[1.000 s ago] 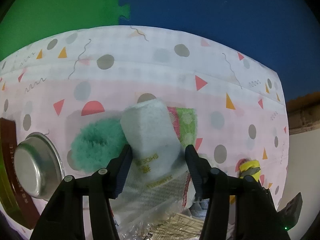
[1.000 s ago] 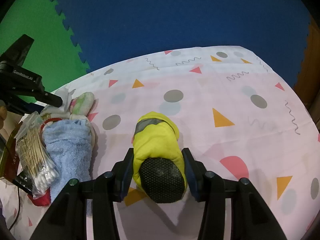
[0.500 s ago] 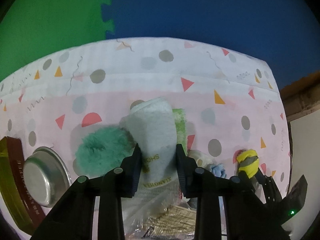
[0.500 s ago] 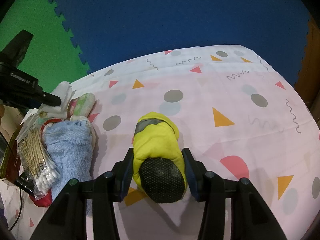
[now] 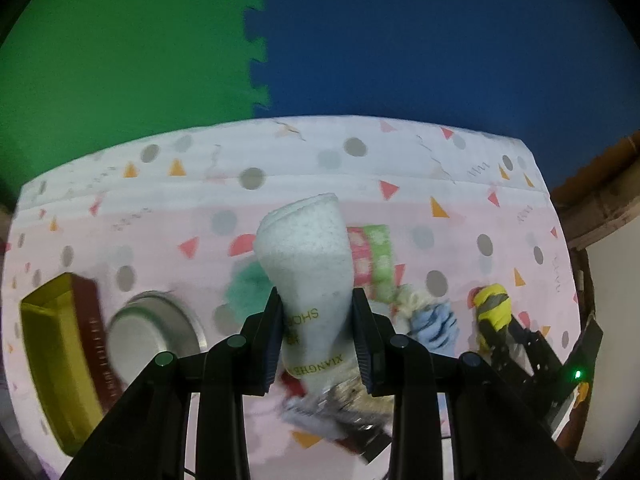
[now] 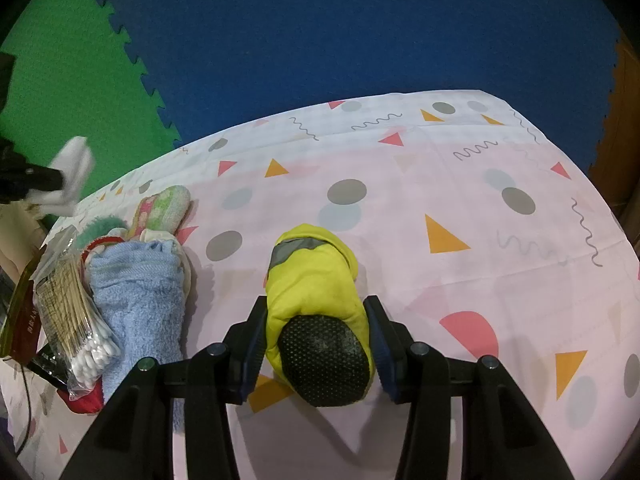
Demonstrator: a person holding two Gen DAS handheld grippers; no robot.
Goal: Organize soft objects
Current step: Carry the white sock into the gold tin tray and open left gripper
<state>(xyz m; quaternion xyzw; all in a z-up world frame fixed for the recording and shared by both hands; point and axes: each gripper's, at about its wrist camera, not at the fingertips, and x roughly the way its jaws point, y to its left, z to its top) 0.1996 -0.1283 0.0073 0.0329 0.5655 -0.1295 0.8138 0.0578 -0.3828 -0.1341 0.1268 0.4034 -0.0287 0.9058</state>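
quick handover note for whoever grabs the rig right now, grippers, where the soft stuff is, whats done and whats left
Left gripper: jaws have just closed on the white rolled towel, now held clear above the cloth.
Right gripper: jaws either side of the yellow mitt, which lies on the patterned tablecloth; contact unclear.
On the left of the cloth: blue towel, pink-green cloth, teal puff, cotton swab bag.
Done: white towel picked out.
Left: place it, then sort the mitt and the pile.
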